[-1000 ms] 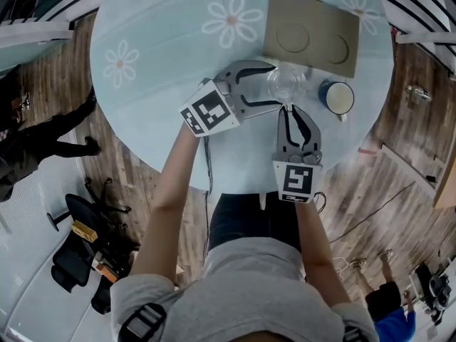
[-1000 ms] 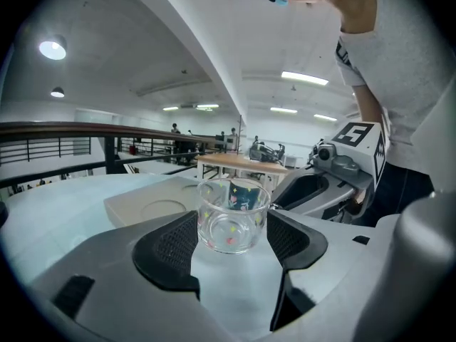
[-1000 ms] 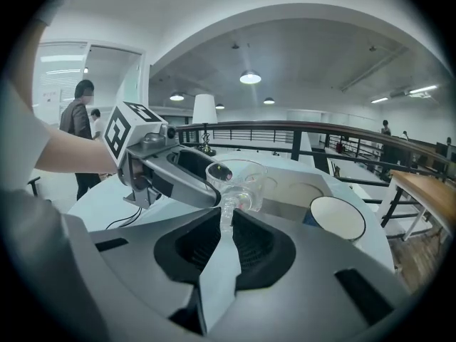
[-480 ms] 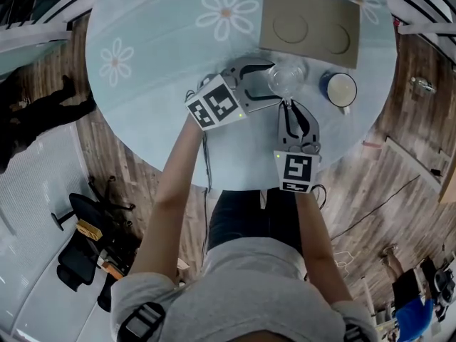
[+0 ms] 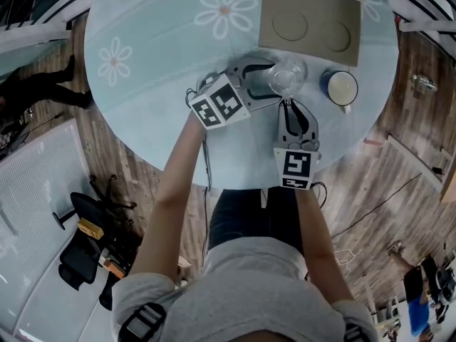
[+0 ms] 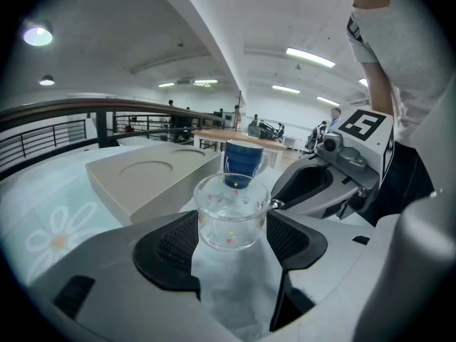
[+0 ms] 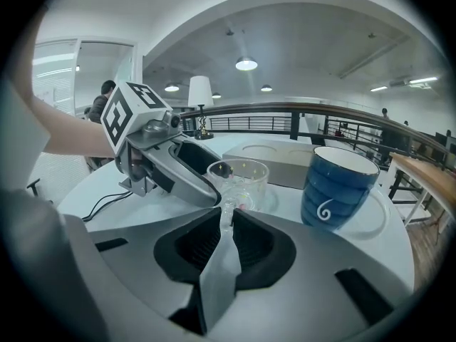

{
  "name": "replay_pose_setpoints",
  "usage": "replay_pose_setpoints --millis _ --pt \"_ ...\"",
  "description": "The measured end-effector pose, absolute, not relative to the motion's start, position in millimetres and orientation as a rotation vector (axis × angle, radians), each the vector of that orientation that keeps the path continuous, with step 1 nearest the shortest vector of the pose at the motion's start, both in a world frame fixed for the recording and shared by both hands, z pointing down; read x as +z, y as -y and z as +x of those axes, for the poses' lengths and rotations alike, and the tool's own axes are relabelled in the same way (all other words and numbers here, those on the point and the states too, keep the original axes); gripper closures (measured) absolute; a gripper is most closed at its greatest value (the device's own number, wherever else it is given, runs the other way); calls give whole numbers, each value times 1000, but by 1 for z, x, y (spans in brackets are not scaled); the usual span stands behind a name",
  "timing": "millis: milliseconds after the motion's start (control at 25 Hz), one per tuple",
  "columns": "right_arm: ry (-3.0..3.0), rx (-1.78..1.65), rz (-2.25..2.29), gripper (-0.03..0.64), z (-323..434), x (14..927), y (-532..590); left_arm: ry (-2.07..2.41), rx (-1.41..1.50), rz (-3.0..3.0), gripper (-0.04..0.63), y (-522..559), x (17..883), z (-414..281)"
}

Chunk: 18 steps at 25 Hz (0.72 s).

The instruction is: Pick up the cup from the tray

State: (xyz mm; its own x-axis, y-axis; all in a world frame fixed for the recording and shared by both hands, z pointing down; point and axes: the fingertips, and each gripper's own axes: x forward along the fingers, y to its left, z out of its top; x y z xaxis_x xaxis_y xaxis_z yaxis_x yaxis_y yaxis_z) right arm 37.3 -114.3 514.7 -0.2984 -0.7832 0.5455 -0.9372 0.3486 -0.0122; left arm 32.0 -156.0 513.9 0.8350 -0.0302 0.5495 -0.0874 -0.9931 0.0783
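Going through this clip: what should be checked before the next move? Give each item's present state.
1. Cup off the tray: ok, both recesses are empty.
2. Left gripper around the cup's body, pads against both sides: ok.
3. Right gripper shut on the cup's handle: ok.
4. Mug clear of the cup: ok, though it stands close beside it.
5. Cup resting on the table: cannot tell.

The cup (image 6: 232, 212) is clear glass, the mug (image 7: 340, 187) glossy.
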Motion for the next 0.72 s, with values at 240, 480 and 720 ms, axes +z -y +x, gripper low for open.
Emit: replay_pose_setpoints --millis 240,480,720 --pt "2176 446 1495 568 37 520 114 117 879 2939 288 156 517 31" --pt "2213 475 1528 566 38 517 114 173 859 2929 287 155 519 29" --pt "2237 488 1620 518 52 494 112 244 757 2929 288 152 498 19"
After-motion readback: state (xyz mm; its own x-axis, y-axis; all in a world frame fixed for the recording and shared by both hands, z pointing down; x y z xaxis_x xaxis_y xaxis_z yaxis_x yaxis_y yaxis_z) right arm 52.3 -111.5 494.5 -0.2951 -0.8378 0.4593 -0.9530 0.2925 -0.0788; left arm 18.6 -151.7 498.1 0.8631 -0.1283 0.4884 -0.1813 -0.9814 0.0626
